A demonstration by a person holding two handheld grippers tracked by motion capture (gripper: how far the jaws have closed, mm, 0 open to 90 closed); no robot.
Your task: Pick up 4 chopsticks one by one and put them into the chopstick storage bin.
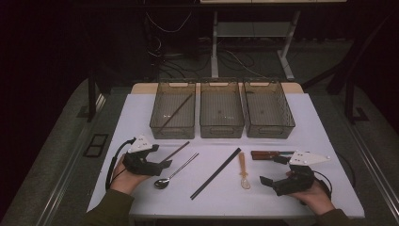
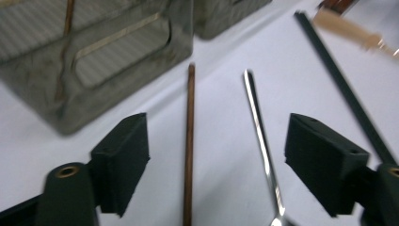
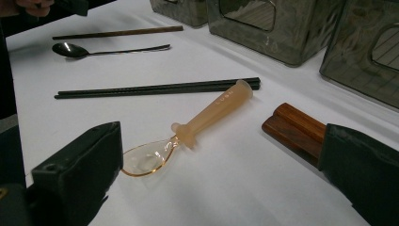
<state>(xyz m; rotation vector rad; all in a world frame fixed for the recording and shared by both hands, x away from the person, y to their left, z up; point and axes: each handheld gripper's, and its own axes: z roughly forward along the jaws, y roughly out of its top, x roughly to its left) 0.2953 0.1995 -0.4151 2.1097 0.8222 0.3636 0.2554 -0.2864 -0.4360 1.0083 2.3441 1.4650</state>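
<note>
My left gripper (image 1: 161,163) is held low over the table's left side, open. Between its jaws in the left gripper view (image 2: 214,141) lie a single brown chopstick (image 2: 189,141) and the handle of a metal spoon (image 2: 261,141), neither touched by the pads. The chopstick (image 1: 175,151) and spoon (image 1: 163,182) both lie flat on the white table. My right gripper (image 1: 273,170) rests open at the right front. In the right gripper view (image 3: 221,141) a translucent orange spoon (image 3: 188,132) lies between its jaws, untouched.
Three smoky plastic bins (image 1: 221,114) stand in a row at the back; the left one (image 1: 172,113) holds a brown chopstick. A black chopstick pair (image 1: 215,173) lies diagonally mid-table. Wooden-handled utensils (image 1: 264,154) lie beside my right gripper.
</note>
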